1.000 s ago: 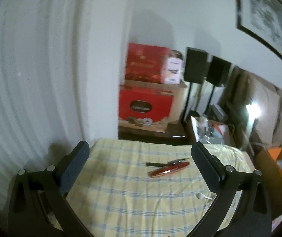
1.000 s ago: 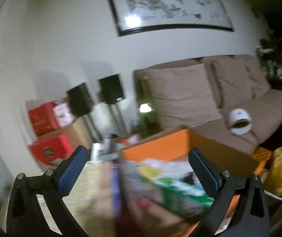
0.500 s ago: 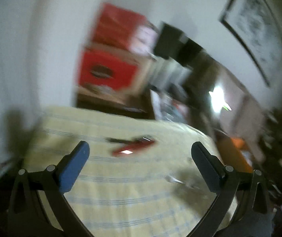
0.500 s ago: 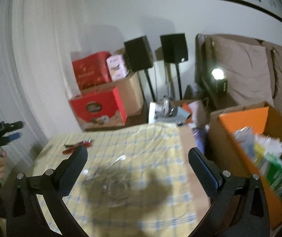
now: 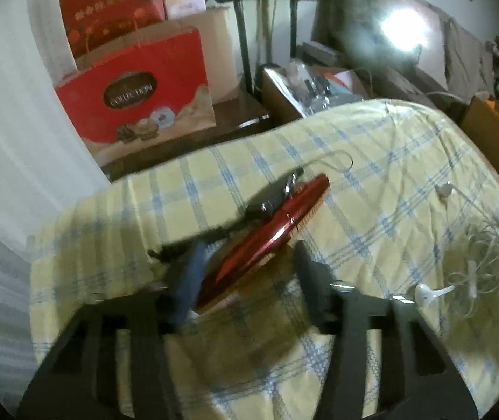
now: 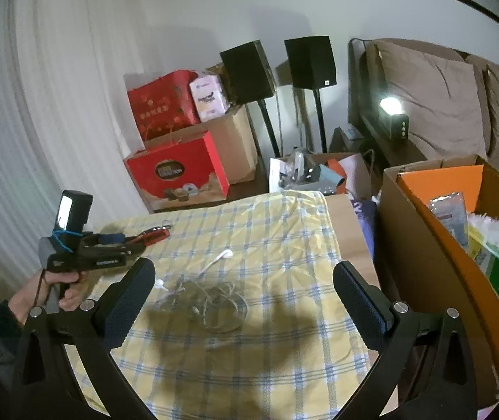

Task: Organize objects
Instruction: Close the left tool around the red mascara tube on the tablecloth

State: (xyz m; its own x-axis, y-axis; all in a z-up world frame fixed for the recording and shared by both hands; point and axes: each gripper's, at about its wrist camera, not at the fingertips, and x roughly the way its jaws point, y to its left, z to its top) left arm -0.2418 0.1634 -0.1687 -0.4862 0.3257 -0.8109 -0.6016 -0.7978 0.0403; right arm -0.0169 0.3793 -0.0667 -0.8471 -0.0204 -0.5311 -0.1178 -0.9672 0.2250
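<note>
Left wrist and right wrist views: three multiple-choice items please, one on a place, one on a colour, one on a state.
1. The tangled earphones lie:
A. in the cardboard box
B. on the checked tablecloth
C. on the sofa

2. The long glossy object between the left gripper fingers is:
A. red
B. green
C. white

3. The right gripper is:
A. shut on the earphones
B. shut on nothing
C. open, holding nothing

Answers: 1 B, the cord rests on the cloth. 2 A, its shell shines red. 3 C, its fingers stand wide apart above the cord.
</note>
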